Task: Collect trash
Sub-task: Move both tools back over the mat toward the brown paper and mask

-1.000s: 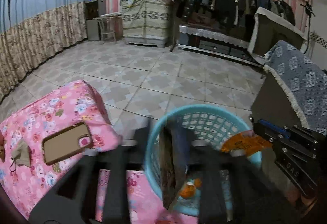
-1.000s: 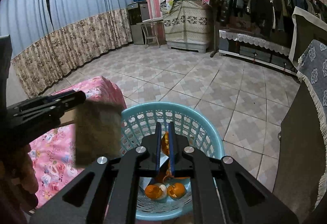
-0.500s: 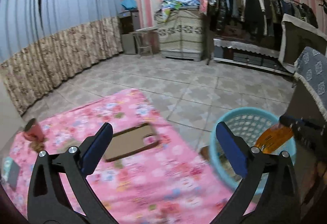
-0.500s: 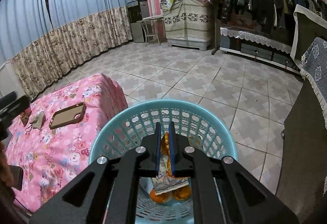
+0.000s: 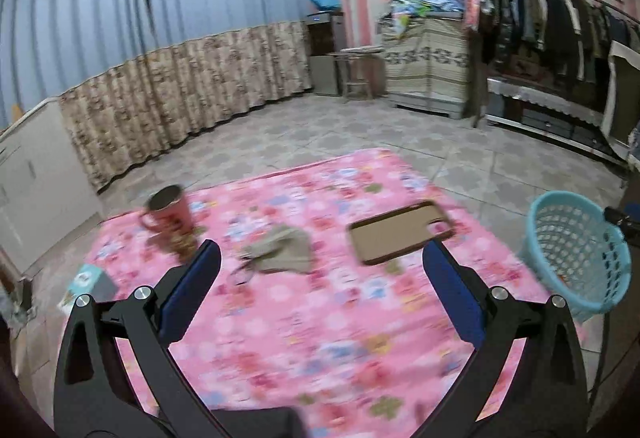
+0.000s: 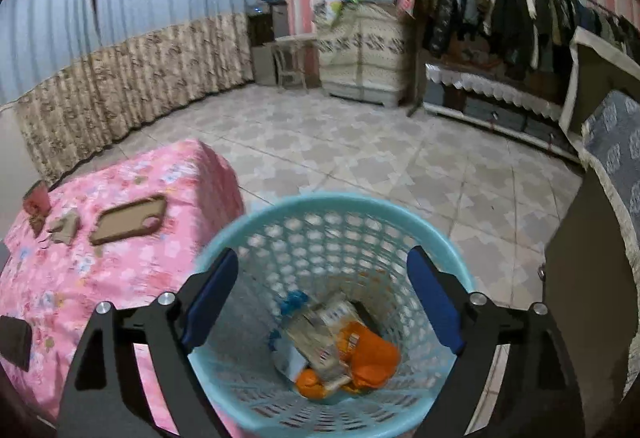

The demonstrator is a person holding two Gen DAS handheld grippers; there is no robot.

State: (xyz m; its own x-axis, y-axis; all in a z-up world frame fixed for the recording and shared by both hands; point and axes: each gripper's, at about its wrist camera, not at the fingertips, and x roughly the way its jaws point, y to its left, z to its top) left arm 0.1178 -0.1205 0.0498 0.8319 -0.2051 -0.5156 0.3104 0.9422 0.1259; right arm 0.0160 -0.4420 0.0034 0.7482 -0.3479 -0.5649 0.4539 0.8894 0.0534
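A light blue mesh basket (image 6: 352,214) stands on the floor beside the pink table; it holds orange and silver wrappers (image 6: 340,342). My right gripper (image 6: 322,302) is open and empty right above the basket. In the left wrist view the basket (image 5: 576,250) is at the right edge. My left gripper (image 5: 320,294) is open and empty above the pink flowered tablecloth (image 5: 304,342). A crumpled beige scrap (image 5: 280,250) lies on the cloth just ahead of the left fingers; it also shows in the right wrist view (image 6: 66,228).
On the table lie a brown phone case (image 5: 400,232), a red mug (image 5: 170,218) and a small booklet (image 5: 86,280). A dark cabinet with a grey cloth (image 6: 600,238) stands right of the basket. Tiled floor (image 6: 360,146) lies beyond.
My right gripper opened and its orange wrapper dropped into the basket. My left gripper let go of its brown piece, opened, and swung left over the table.
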